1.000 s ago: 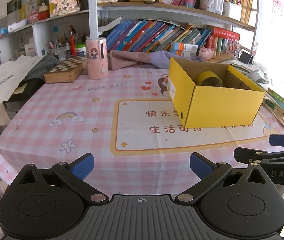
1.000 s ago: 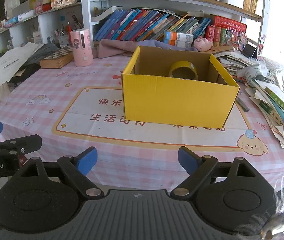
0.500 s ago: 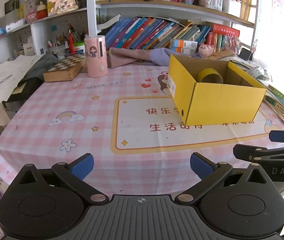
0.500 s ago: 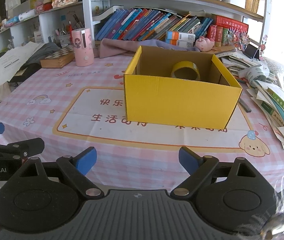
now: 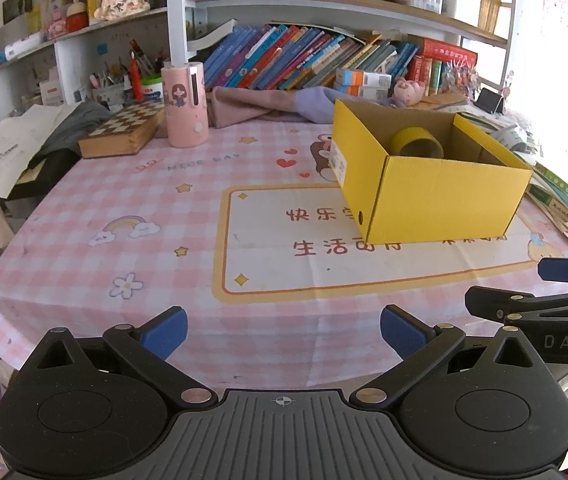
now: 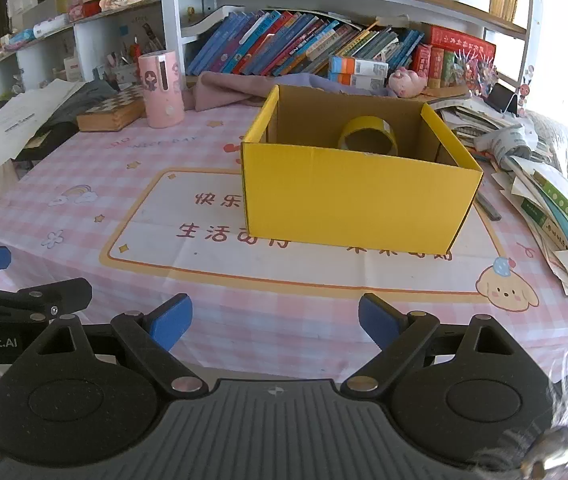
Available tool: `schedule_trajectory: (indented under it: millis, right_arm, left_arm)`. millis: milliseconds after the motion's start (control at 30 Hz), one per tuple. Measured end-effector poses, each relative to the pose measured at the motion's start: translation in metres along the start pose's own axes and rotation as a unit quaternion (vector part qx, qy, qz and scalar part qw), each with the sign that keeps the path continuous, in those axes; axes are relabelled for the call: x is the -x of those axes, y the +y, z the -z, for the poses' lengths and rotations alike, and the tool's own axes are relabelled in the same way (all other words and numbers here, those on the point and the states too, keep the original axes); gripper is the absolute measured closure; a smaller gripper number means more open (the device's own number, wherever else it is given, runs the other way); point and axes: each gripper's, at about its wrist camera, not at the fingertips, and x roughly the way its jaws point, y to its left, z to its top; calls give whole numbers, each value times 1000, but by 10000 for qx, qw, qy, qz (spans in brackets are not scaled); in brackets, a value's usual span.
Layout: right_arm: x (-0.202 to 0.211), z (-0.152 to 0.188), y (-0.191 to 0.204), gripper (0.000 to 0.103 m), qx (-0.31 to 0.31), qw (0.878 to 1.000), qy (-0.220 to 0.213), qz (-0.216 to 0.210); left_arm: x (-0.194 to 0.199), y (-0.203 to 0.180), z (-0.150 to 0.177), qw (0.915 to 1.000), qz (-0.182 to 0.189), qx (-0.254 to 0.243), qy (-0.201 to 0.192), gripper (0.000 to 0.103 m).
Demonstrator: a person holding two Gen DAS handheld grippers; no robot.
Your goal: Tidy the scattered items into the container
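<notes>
Yellow cardboard container (image 6: pixel 357 200) is sitting at centre frame in the right wrist view, on the pink checked tablecloth (image 5: pixel 116 200), open at the top. One yellow tape roll (image 6: pixel 367 136) is leaning inside against the far wall. Right gripper (image 6: pixel 275 318) is hovering at the lower frame edge with fingers spread wide, nothing between them. Left gripper (image 5: pixel 282 332) is likewise hanging wide and empty, well apart from the container at right of its frame. No loose item is showing on the cloth near either gripper. Judgement: tidying is appearing at or near completion; any next move is calling for locating a remaining stray item first.
</notes>
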Motion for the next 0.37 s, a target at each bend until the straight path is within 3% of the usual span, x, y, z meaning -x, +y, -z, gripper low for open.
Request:
schedule_trajectory:
  millis: [367]
  right_arm:
    - [-4, 2, -4, 13, 3, 9999, 89, -75]
  left_arm:
    - [-2, -1, 1, 10000, -26, 33, 45, 0]
